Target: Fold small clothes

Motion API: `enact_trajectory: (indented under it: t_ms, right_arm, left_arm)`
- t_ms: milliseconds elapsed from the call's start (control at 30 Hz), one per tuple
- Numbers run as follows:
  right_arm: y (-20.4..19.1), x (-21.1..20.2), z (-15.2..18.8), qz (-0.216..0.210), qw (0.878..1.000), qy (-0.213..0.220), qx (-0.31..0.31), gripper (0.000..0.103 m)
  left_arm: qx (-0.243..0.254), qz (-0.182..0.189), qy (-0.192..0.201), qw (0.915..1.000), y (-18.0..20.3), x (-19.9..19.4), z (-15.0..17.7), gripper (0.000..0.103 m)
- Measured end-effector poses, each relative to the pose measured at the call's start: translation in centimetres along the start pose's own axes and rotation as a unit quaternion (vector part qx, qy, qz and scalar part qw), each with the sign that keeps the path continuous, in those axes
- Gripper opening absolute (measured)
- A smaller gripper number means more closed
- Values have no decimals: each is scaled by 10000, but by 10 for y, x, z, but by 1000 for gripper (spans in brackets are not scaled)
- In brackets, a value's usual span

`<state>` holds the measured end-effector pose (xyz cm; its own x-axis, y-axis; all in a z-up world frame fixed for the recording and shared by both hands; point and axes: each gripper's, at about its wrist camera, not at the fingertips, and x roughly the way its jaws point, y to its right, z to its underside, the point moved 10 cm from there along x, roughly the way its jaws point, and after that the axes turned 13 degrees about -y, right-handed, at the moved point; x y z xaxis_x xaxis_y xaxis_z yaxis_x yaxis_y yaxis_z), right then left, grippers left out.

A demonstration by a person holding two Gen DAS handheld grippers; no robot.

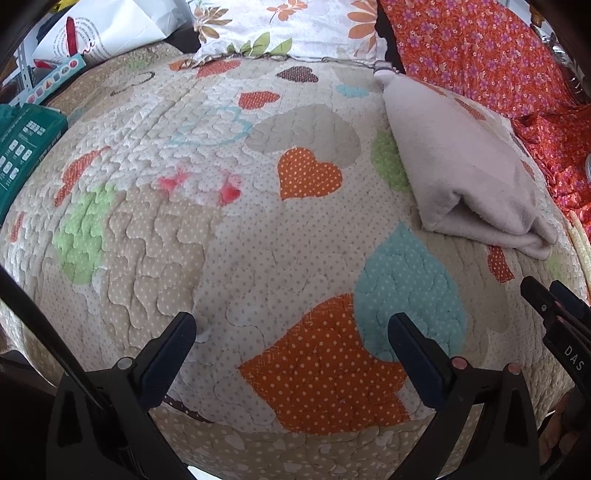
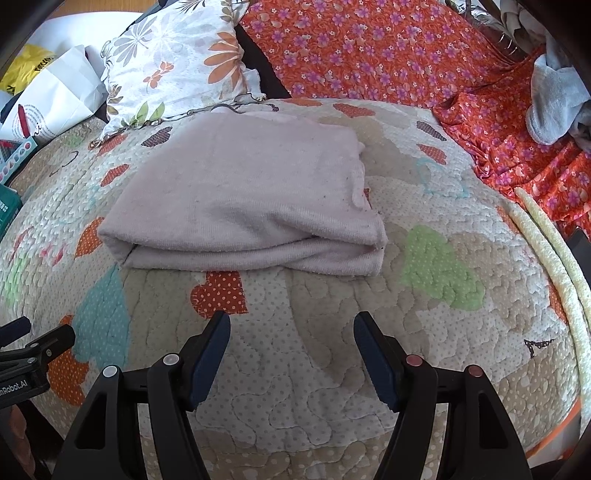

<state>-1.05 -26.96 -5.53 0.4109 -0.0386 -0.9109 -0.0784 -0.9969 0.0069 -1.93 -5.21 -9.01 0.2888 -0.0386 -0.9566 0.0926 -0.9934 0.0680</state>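
Observation:
A pale pink garment [image 2: 243,199] lies folded into a flat rectangle on the heart-patterned quilt [image 2: 314,369]. It also shows in the left wrist view [image 1: 469,170], at the right. My right gripper [image 2: 291,321] is open and empty, just in front of the folded garment's near edge, apart from it. My left gripper [image 1: 291,325] is open and empty over bare quilt [image 1: 221,240], to the left of the garment. The tip of the right gripper [image 1: 554,306] shows at the right edge of the left wrist view.
A floral pillow [image 2: 177,66] and an orange flowered sheet [image 2: 388,55] lie behind the quilt. A grey cloth [image 2: 554,99] sits at the far right. A white bag [image 1: 110,33] and a green box [image 1: 22,147] stand at the left. A pale foam strip [image 2: 554,258] runs along the quilt's right edge.

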Motion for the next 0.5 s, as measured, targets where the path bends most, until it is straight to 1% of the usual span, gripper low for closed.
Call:
enact_trajectory:
  t_ms: [133, 233, 333, 400, 433, 467, 500]
  right_arm:
    - [1, -4, -1, 7, 10000, 63, 54, 74]
    - [7, -16, -7, -3, 9994, 304, 179, 74]
    - [20, -36, -23, -79, 9969, 667, 403, 74]
    - [23, -44, -43, -145, 9960, 776, 430, 73]
    - [22, -46, -54, -199, 9957, 822, 374, 71]
    - [20, -45, -67, -266, 9956, 853, 288, 58]
    - [19, -40, -77, -285, 9961, 804, 220, 44]
  left_arm:
    - [-4, -52, -66, 10000, -3, 6, 0, 103]
    - [56, -116, -47, 9999, -3, 9, 1, 103]
    - [56, -105, 9, 9999, -4, 11, 2, 103]
    - [64, -77, 23, 9999, -3, 12, 3, 103]
    - [54, -51, 35, 10000, -4, 12, 3, 103]
    - [49, -44, 40, 10000, -3, 11, 3, 103]
    - [48, -53, 55, 10000, -3, 11, 3, 103]
